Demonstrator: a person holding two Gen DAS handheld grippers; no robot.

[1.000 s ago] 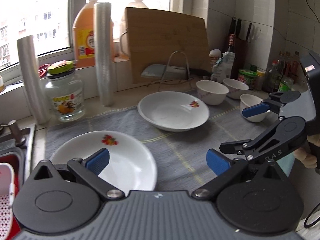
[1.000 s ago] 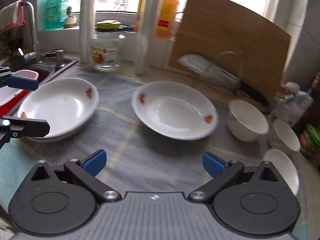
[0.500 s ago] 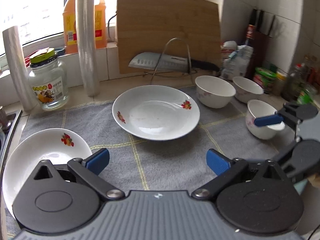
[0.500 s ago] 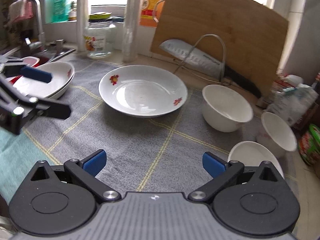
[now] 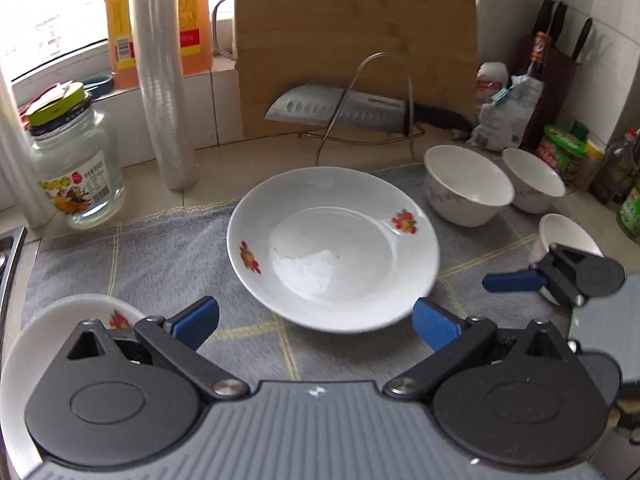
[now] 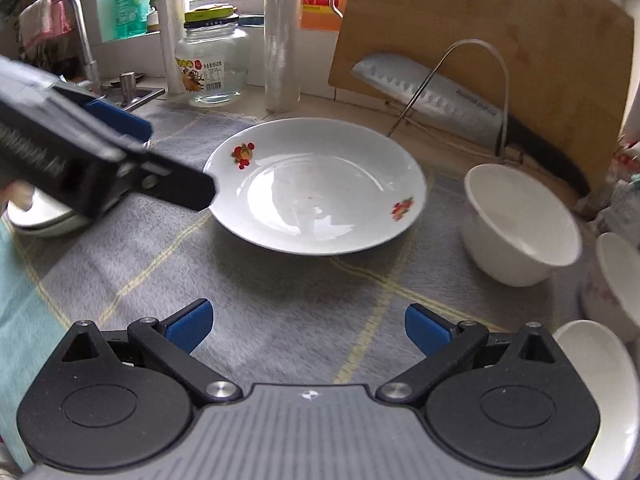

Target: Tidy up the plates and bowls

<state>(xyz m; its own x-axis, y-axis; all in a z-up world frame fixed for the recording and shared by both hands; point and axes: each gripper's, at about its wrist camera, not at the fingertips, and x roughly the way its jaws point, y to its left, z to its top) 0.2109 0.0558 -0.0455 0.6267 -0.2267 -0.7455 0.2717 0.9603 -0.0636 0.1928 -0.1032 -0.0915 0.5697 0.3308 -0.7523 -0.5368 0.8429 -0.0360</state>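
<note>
A white deep plate with red flowers (image 5: 332, 248) sits mid-mat; it also shows in the right wrist view (image 6: 316, 188). A second such plate (image 5: 60, 328) lies at the left by the sink, its edge (image 6: 36, 216) showing behind the left tool. Three white bowls stand at the right (image 5: 466, 192) (image 5: 532, 180) (image 5: 568, 236); they also show in the right wrist view (image 6: 520, 224) (image 6: 616, 280) (image 6: 600, 380). My left gripper (image 5: 316, 322) is open and empty, just short of the middle plate's near rim. My right gripper (image 6: 306, 322) is open and empty over the mat.
A grey mat (image 6: 280, 304) covers the counter. A cleaver on a wire rack (image 5: 344, 110) and a cutting board (image 5: 356, 40) stand behind. A glass jar (image 5: 74, 164), film rolls (image 5: 160, 80), oil bottles, sink at left, knife block and condiments at right.
Both grippers have swung right and moved forward toward the middle plate. The left plate has slid toward the left edge of both views. Both stay open.
</note>
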